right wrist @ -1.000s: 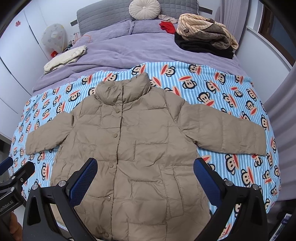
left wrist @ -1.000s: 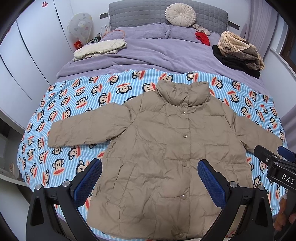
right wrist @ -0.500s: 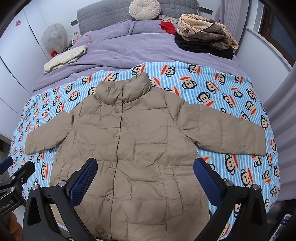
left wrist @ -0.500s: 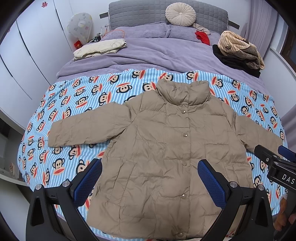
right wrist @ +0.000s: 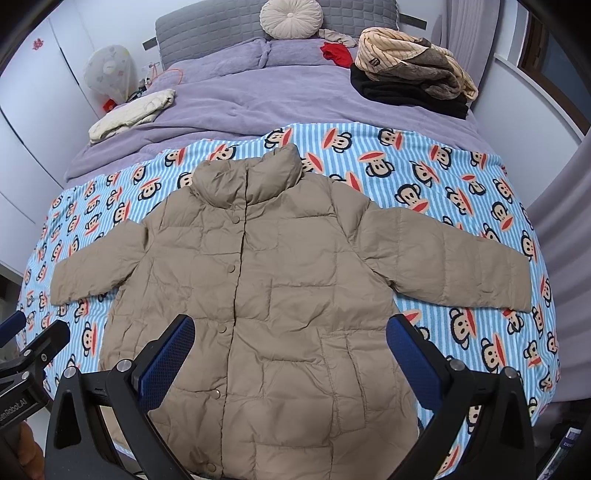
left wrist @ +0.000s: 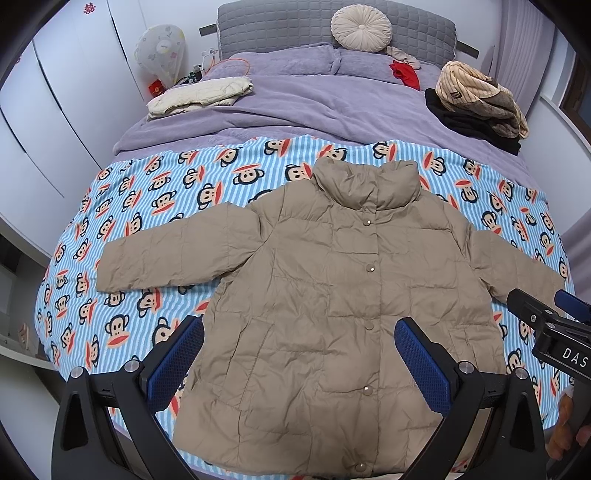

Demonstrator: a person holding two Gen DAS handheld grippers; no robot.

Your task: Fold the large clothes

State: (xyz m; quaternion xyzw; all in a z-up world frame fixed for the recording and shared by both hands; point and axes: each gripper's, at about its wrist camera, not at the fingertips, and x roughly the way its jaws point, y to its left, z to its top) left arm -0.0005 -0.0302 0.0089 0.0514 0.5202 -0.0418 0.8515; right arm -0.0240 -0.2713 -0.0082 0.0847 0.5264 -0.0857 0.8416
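A tan puffer jacket (left wrist: 332,295) lies flat, front up and snapped shut, on a blue striped monkey-print blanket (left wrist: 147,206). Both sleeves are spread out to the sides and the collar points to the headboard. It also shows in the right wrist view (right wrist: 280,295). My left gripper (left wrist: 299,358) is open and empty, held above the jacket's lower hem. My right gripper (right wrist: 290,354) is open and empty above the hem too. The right gripper shows at the right edge of the left wrist view (left wrist: 546,325). The left gripper shows at the left edge of the right wrist view (right wrist: 33,350).
Behind the blanket lies a purple duvet (left wrist: 295,103) with a folded cream garment (left wrist: 199,96) at left and a pile of striped and black clothes (left wrist: 480,99) at right. A round cushion (left wrist: 360,26) leans on the grey headboard. White wardrobes (left wrist: 55,110) stand at left.
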